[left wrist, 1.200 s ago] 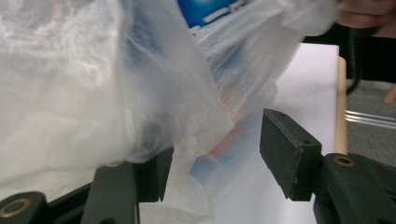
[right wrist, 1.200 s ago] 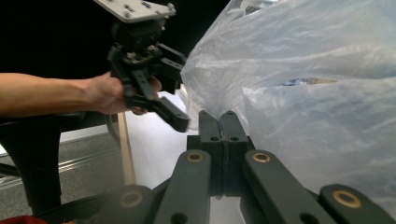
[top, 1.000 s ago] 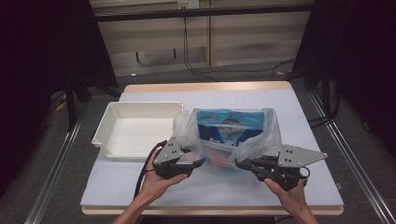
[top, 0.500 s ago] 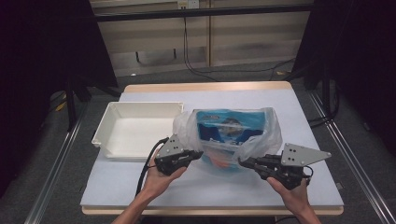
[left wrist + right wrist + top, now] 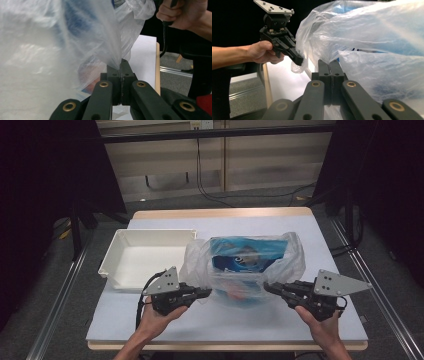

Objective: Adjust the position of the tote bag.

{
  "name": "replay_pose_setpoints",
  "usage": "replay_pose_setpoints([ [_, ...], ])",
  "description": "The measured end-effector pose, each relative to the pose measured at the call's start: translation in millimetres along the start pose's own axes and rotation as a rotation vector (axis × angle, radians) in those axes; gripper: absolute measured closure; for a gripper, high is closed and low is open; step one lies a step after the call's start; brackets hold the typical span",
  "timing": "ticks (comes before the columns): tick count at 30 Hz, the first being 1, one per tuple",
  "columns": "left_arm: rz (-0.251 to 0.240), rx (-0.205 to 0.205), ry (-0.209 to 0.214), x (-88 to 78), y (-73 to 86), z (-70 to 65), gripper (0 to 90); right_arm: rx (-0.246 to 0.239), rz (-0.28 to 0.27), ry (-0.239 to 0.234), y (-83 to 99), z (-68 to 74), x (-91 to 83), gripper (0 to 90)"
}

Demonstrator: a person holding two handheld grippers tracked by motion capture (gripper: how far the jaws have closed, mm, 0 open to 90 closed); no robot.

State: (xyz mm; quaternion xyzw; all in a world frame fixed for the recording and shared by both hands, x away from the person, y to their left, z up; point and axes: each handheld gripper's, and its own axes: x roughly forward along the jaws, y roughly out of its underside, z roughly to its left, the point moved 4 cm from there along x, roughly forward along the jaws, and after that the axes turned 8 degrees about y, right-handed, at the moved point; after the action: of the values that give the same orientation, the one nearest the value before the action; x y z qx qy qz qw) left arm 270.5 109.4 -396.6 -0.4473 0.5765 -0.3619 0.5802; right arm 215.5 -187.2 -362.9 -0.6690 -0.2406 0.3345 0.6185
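Both tools clamped on plastic bag (image 5: 240,270), left tool (image 5: 206,293) newly closed, right tool (image 5: 267,287) unchanged.

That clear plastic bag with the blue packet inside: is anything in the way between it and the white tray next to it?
Nothing visible. The plastic bag sits right beside the white tray on the table, with no object between them. The left gripper and right gripper each pinch the bag's film at its near edge.
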Motion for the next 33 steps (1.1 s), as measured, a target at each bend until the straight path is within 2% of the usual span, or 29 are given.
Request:
replay_pose_setpoints([
  [3, -0.025, -0.004, 0.024, -3.7, -7.3, -4.6, 89.7, 0.003, -0.017, -0.007, -3.7, -1.2, -2.6, 90.0],
  [4, -0.026, 0.009, 0.02, -4.7, -10.4, -6.9, 89.7, 0.004, -0.018, 0.001, -5.4, -1.8, -3.9, 90.0],
  [5, -0.037, 0.013, 0.047, -8.4, -17.9, -12.2, 89.8, 0.009, -0.027, 0.006, -8.5, -2.9, -6.2, 90.0],
  [8, -0.057, 0.043, 0.034, -13.1, -26.5, -16.5, 89.8, 0.014, -0.048, 0.002, -13.5, -3.9, -9.8, 90.0],
  [9, -0.06, 0.046, 0.042, -16.9, -30.3, -17.5, 89.8, 0.008, -0.048, 0.006, -15.4, -4.0, -11.1, 90.0],
  [11, -0.086, 0.054, 0.044, -25.8, -38.0, -17.6, 89.8, 0.006, -0.052, 0.001, -17.8, -4.1, -12.5, 90.0],
  [12, -0.13, 0.05, 0.068, -33.9, -46.7, -20.0, 89.8, 0.006, -0.073, -0.001, -23.4, -5.1, -15.2, 90.0],
  [14, -0.137, 0.056, 0.057, -36.9, -51.0, -22.0, 89.8, 0.007, -0.093, -0.007, -29.0, -7.4, -18.4, 90.0],
  [15, -0.124, 0.082, 0.044, -40.1, -55.2, -22.4, 89.8, 0.007, -0.093, -0.007, -29.0, -7.4, -18.4, 90.0],
  [16, -0.14, 0.095, 0.032, -46.9, -63.3, -19.7, 89.8, 0.022, -0.122, -0.001, -35.1, -11.0, -20.4, 90.0],
  [17, -0.14, 0.095, 0.032, -46.9, -63.3, -19.7, 89.8, 0.022, -0.122, -0.001, -35.1, -11.0, -20.4, 90.0],
  [18, -0.16, 0.089, 0.023, -50.2, -67.6, -17.1, 89.8, 0.019, -0.136, 0.004, -41.3, -14.5, -21.9, 90.0],
  [20, -0.178, 0.1, -0.001, -57.7, -76.5, -11.0, 89.8, 0.018, -0.143, 0.008, -44.9, -15.9, -22.2, 90.0],
  [23, -0.2, 0.118, -0.024, -68.8, -93.5, -4.4, 89.8, -0.005, -0.149, 0.028, -62.6, -21.5, -25.7, 90.0],
  [25, -0.216, 0.119, -0.035, -76.5, -104.7, 0.0, 89.8, -0.019, -0.157, 0.035, -72.6, -25.0, -27.8, 90.0],
  [27, -0.256, 0.112, -0.056, -85.6, -119.0, 5.2, 89.9, -0.024, -0.168, 0.041, -81.9, -29.0, -30.0, 90.0],
  [30, -0.257, 0.12, -0.065, -88.9, -126.1, 6.7, 90.0, -0.015, -0.183, 0.051, -91.9, -37.2, -32.4, 90.0],
  [33, -0.287, 0.114, -0.076, -93.7, -133.7, 11.1, 89.9, 0.0, -0.201, 0.072, -98.4, -46.2, -34.8, 90.0],
])
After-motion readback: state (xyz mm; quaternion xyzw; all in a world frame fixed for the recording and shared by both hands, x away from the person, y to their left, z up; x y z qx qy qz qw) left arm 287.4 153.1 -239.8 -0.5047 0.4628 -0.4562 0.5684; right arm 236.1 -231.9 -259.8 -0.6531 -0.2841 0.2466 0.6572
